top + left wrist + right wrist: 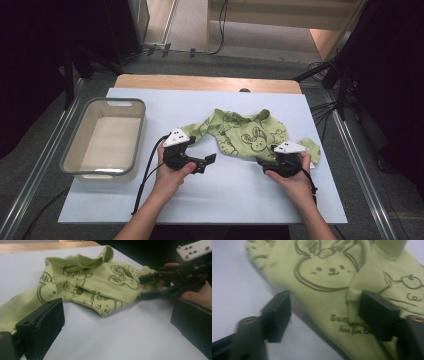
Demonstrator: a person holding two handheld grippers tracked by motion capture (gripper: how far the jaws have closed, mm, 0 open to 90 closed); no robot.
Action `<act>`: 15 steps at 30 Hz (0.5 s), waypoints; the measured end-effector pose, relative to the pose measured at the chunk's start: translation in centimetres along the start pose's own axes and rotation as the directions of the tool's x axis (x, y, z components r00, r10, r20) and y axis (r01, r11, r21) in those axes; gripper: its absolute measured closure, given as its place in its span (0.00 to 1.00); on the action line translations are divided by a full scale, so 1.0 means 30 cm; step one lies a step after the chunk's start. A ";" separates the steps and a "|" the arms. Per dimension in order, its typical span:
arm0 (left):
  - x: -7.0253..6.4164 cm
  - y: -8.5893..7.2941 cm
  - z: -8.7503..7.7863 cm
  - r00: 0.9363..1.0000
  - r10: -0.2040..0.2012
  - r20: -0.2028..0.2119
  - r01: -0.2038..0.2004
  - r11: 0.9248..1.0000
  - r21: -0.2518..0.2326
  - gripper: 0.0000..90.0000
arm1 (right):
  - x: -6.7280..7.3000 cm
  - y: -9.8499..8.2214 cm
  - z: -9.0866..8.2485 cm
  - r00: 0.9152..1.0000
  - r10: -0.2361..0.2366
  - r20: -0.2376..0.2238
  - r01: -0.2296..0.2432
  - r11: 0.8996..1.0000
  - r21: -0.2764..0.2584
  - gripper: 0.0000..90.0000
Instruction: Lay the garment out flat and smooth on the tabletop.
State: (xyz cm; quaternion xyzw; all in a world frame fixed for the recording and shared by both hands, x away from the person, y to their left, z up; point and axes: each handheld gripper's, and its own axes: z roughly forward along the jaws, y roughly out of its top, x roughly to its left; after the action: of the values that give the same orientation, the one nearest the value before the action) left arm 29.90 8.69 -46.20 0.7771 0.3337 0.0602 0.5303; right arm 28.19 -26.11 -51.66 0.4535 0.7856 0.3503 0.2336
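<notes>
I found the green baby garment (240, 132) lying crumpled on the white table (225, 195), its long axis running left to right, just beyond both tools. My right gripper (266, 163) was the nearer: its jaws stood partly apart, straddling the garment's near hem (342, 322), with no pad pressing the cloth that I could see. My left gripper (207, 161) stood wide open and empty, with the left sleeve (15, 312) just beyond it. The grey tub (80, 150) sat far left, well apart.

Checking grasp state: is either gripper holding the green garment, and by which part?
Nothing is held. The left gripper stands wide open over bare table; the right gripper straddles the garment's edge, pads not pressing.
</notes>
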 end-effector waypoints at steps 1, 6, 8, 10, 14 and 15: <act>-0.002 -0.009 -0.007 1.000 0.002 -0.004 -0.002 1.000 0.000 0.00 | -0.001 0.001 0.004 1.000 0.001 0.017 -0.001 1.000 0.001 0.42; -0.005 -0.054 -0.022 1.000 -0.011 -0.005 0.011 1.000 0.015 0.00 | -0.003 0.007 0.010 0.997 -0.044 0.058 0.044 0.999 0.012 0.77; -0.007 -0.068 -0.024 1.000 -0.016 -0.006 0.016 1.000 0.023 0.00 | -0.005 0.010 0.001 1.000 -0.005 0.021 0.006 1.000 -0.010 0.94; -0.013 -0.075 -0.024 1.000 -0.008 -0.008 0.008 0.999 0.034 0.00 | 0.010 0.018 -0.005 1.000 -0.001 0.029 0.001 1.000 -0.020 0.95; -0.020 -0.081 -0.035 1.000 -0.004 -0.001 0.004 0.999 0.035 0.00 | 0.055 0.043 -0.030 1.000 0.012 -0.015 -0.013 0.998 -0.059 0.95; -0.021 -0.082 -0.037 1.000 -0.003 0.000 0.003 0.999 0.034 0.00 | 0.084 0.056 -0.049 0.999 0.015 -0.044 -0.018 0.997 -0.075 0.95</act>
State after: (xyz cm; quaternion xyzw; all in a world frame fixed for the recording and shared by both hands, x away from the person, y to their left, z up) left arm 27.79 9.71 -47.69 0.7855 0.3358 0.0537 0.5170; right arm 26.91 -23.82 -49.56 0.4431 0.7730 0.3913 0.2303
